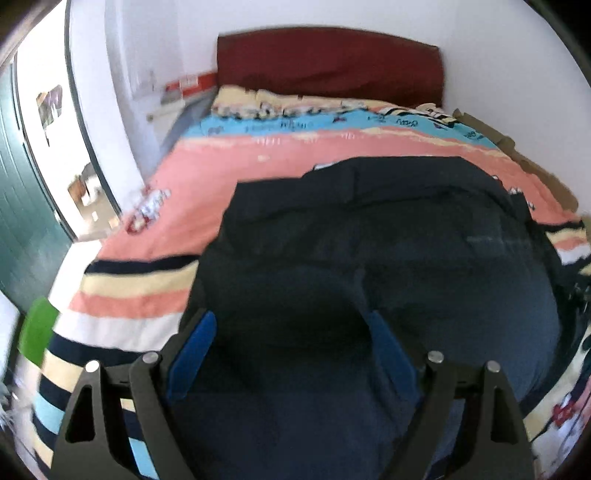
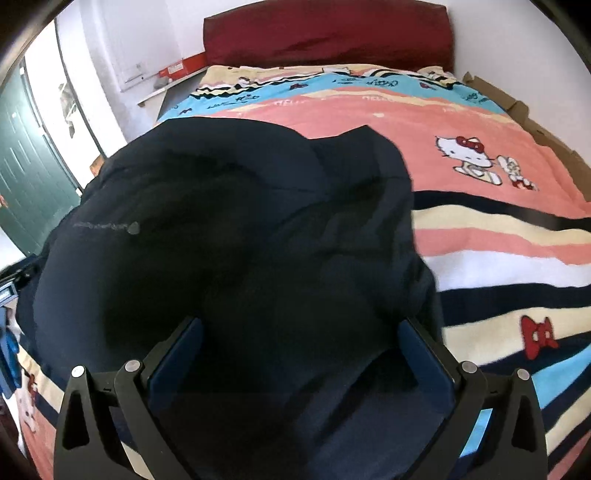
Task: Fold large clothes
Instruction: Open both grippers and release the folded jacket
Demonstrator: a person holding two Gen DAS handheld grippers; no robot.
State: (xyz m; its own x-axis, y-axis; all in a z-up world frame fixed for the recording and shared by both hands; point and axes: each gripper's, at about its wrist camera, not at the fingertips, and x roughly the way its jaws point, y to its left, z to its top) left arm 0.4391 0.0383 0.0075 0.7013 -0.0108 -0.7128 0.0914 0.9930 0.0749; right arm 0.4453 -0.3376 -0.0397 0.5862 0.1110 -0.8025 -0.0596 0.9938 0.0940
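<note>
A dark navy jacket (image 1: 388, 258) lies bunched on the striped pink blanket (image 1: 207, 192) of the bed. The left claw (image 1: 291, 332) hangs over its near edge, fingers spread apart with cloth between them. The right claw (image 2: 301, 339) likewise stands spread wide around the jacket's folds.

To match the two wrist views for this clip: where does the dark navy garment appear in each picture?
Left wrist: the dark navy garment fills the centre and lower right, between the open left gripper fingers.
Right wrist: the garment fills the centre and left, bunched between the open right gripper fingers.
Shared landmark: the dark red headboard at top centre.
</note>
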